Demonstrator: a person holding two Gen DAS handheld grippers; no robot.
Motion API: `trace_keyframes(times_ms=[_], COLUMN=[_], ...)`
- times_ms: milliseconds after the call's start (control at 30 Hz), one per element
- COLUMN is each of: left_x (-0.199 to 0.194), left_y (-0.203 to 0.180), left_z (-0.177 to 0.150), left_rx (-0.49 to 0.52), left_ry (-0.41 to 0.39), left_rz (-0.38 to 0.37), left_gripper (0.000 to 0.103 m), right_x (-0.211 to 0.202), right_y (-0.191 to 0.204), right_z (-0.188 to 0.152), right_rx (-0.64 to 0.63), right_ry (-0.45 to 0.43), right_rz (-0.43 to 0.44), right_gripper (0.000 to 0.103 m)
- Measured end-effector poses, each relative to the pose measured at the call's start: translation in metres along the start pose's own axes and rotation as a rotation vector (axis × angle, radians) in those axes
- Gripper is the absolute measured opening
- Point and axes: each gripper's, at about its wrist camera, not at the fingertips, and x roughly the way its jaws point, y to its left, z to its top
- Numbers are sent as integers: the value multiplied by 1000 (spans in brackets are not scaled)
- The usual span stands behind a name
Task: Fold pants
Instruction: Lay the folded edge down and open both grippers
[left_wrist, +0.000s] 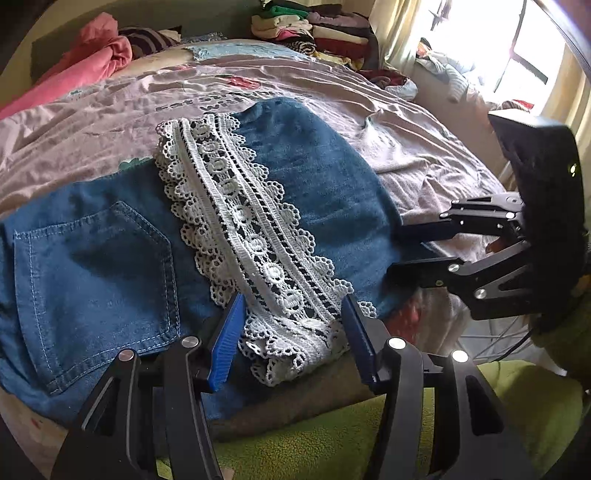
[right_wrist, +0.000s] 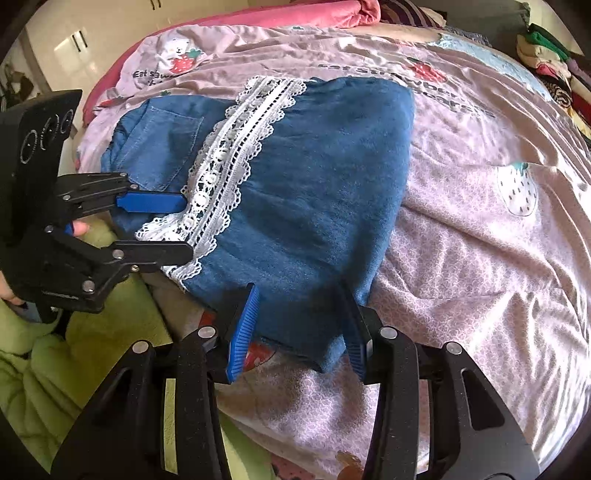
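Note:
Blue denim pants (left_wrist: 314, 177) lie folded on the bed, one leg doubled back so that its white lace hem (left_wrist: 236, 206) crosses the seat beside the back pocket (left_wrist: 96, 273). My left gripper (left_wrist: 291, 332) straddles the near end of the lace. The lace lies between the blue pads and does not look pinched. From the right wrist, the left gripper (right_wrist: 186, 227) shows the same stance over the lace (right_wrist: 229, 147). My right gripper (right_wrist: 299, 332) stands around the near denim edge of the pants (right_wrist: 314, 184), with its jaws part open and the cloth flat between them.
A pink strawberry-print sheet (right_wrist: 480, 221) covers the bed. Green fleece (left_wrist: 332, 443) hangs along the near edge. A pink blanket (left_wrist: 92, 62) and stacks of folded clothes (left_wrist: 314, 26) sit at the far side. A bright window (left_wrist: 524, 55) is at the right.

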Motion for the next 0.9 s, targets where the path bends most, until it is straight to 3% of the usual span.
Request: trace_keyframes(times_ms=[333,400,467,500,667,733,900], left_x=[-16,-20,-25,-28,-39,-44,-56], left_y=[-3,0,2,4,9,10,14], left_z=[5,6,6,7,7,7,7], left_rx=[-31,-39,-47,-53,-65,-64,-74], left_ry=[-35,-43,-55,-61,-84,-94,-119], left_rz=[-1,3,11,17,37,49,74], left_gripper=[56,56,64,73,74,82,91], right_x=[-15,-20,-25,-27,-33,-36,-43], right_y=[0,1,0,0,-1,1,4], right_z=[4,6,8,9,13,16,22], right_rx=[28,32,36,39,53,56,61], right_ry=[-29,-47,-64,-73,-96,-104,-133], right_rz=[6,2,-5,-10,-16,-23,-26], right_gripper=[44,50,58,61,72,76,83])
